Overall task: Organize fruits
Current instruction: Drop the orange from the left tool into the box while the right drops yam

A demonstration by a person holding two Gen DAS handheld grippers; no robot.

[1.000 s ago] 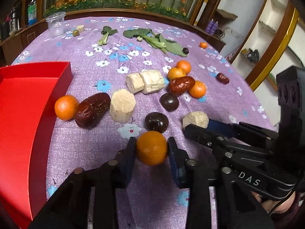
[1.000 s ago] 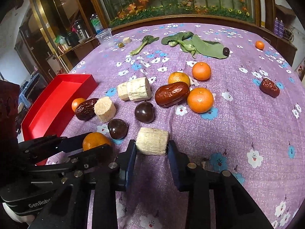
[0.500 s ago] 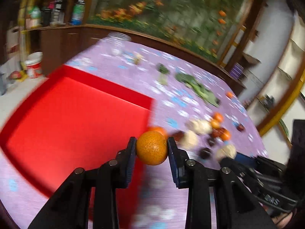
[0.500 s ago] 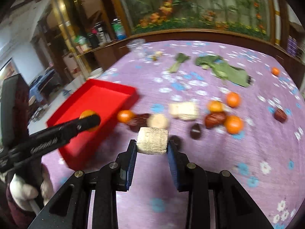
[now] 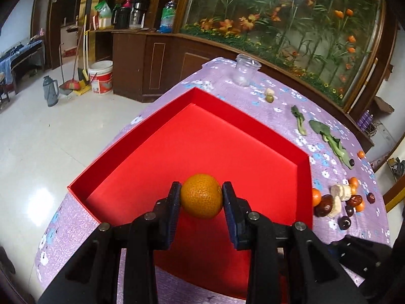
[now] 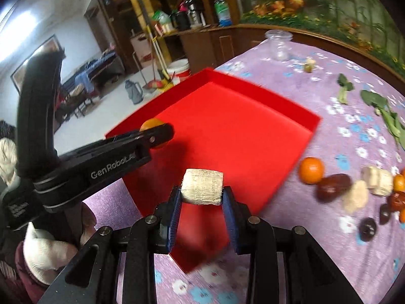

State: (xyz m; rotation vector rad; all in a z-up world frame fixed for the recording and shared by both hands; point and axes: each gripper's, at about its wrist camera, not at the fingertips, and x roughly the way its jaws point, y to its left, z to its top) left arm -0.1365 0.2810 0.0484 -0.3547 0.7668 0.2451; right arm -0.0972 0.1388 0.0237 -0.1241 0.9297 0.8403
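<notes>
Both grippers have swung from the fruit pile to over the red tray [image 5: 302, 177], left gripper [image 5: 201, 196] clamping an orange [image 5: 201, 195], right gripper [image 6: 201, 194] clamping a pale chunk [image 6: 203, 186], so release likely comes next.

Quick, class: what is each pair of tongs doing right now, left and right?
Left tongs: closed on the orange, above the red tray.
Right tongs: closed on the pale cylindrical chunk.

Matt red tray [image 5: 265, 126], dimpled orange [image 5: 201, 195], fibrous pale chunk [image 6: 202, 187]
</notes>
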